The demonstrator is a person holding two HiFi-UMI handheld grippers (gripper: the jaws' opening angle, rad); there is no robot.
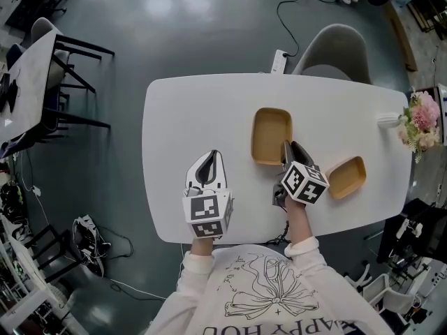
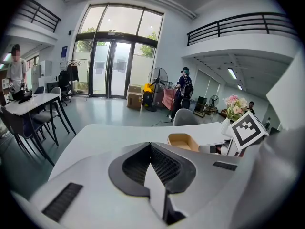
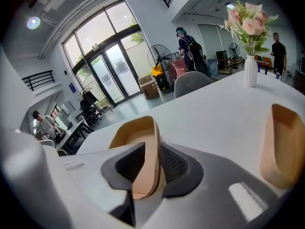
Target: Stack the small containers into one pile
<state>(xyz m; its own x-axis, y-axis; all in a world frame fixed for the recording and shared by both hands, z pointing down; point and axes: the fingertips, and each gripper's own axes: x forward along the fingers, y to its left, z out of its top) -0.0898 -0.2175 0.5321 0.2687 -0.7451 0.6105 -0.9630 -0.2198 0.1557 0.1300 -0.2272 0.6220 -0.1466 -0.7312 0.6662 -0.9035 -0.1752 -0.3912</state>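
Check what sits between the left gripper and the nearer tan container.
Nothing. In the head view, only bare white table separates the left gripper from the tan container.

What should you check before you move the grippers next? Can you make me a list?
1. Right gripper open, with the first tray's wall between its jaws: ok.
2. First tray resting on the table: ok.
3. Second tray stacked with it: not ok, it lies apart.
4. Left gripper shut and empty: ok.
5. Flowers clear of both trays: ok.
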